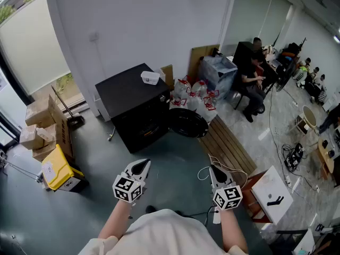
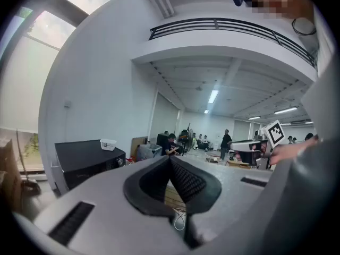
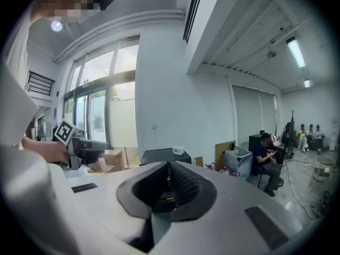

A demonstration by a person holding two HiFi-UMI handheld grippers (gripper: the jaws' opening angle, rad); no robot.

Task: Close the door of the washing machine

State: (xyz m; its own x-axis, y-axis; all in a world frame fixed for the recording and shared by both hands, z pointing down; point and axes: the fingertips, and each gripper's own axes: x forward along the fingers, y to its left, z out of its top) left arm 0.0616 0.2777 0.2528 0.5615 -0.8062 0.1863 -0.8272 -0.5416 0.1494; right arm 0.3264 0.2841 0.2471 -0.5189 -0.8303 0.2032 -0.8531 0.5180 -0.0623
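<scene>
The washing machine (image 1: 133, 97), a black cabinet, is seen standing on the grey floor (image 1: 159, 163) against the white wall, in the upper middle of the head view. Its round dark door (image 1: 187, 122) is swung open to the machine's right and hangs low beside the front, well clear of the opening. A small white container (image 1: 150, 77) is set on the machine's flat top, near the back edge.

Both pairs of tongs are held low in the foreground, well apart from the machine and pointed towards it, slightly below level. The left tongs (image 1: 139, 167) are shown with the pads brought together at the tips and nothing between them. The right tongs (image 1: 217, 171) are likewise closed on nothing, their tips met.

White bags with red markings (image 1: 194, 97) are piled just to the right of the machine, behind the open door, and a slatted wooden pallet (image 1: 226, 145) is laid on the floor beyond it. Cardboard boxes (image 1: 40, 124) and a yellow box (image 1: 57, 169) are stacked at the left. A seated person (image 1: 252, 81) is seen further off at the right.
</scene>
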